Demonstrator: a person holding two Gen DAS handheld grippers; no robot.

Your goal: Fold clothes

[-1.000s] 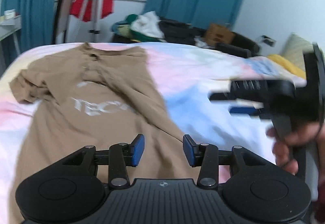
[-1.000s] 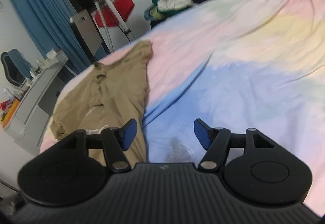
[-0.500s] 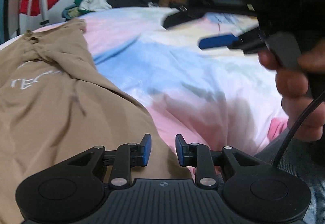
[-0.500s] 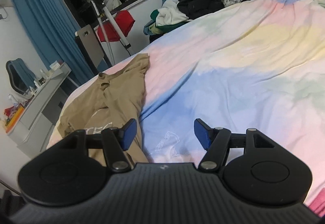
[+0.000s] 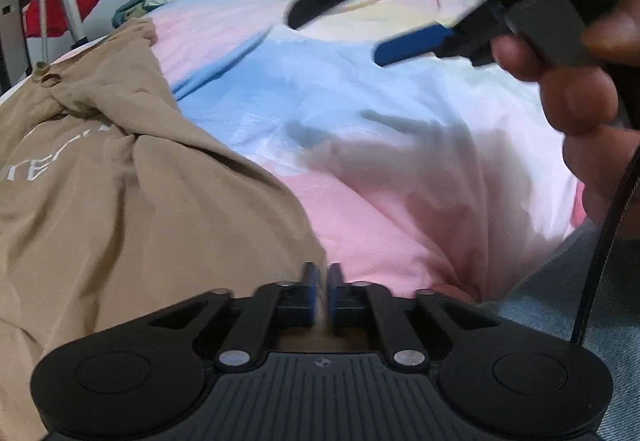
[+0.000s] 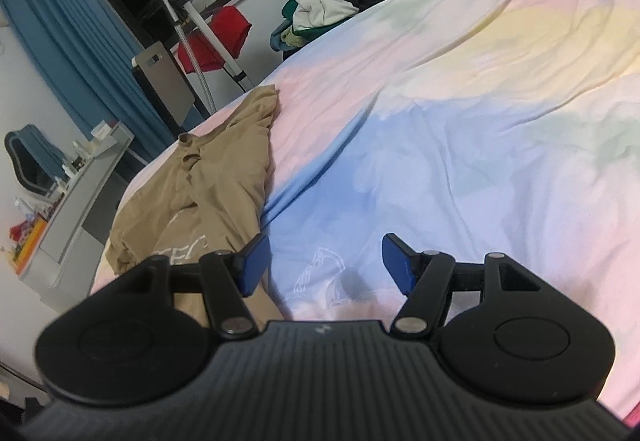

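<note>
Tan T-shirt (image 5: 120, 201) lies spread and rumpled across the left of the frame on the pastel bed (image 5: 360, 121), no fold yet visible. Left gripper (image 5: 323, 291) has its jaws nearly closed at the shirt's lower corner, apparently pinching the hem. Right gripper (image 6: 324, 265) hovers with jaws wide apart, holding nothing. Folding appears barely begun.

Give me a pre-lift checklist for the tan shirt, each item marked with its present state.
1. left gripper fingers closed at the tan shirt hem corner: ok.
2. Fabric really pinched between them: cannot tell, blurred.
3. right gripper open for its own grasp: ok.
4. Right gripper on the shirt: not ok, it hovers over the bedsheet.
5. Shirt lying flat: not ok, bunched near the collar.
</note>
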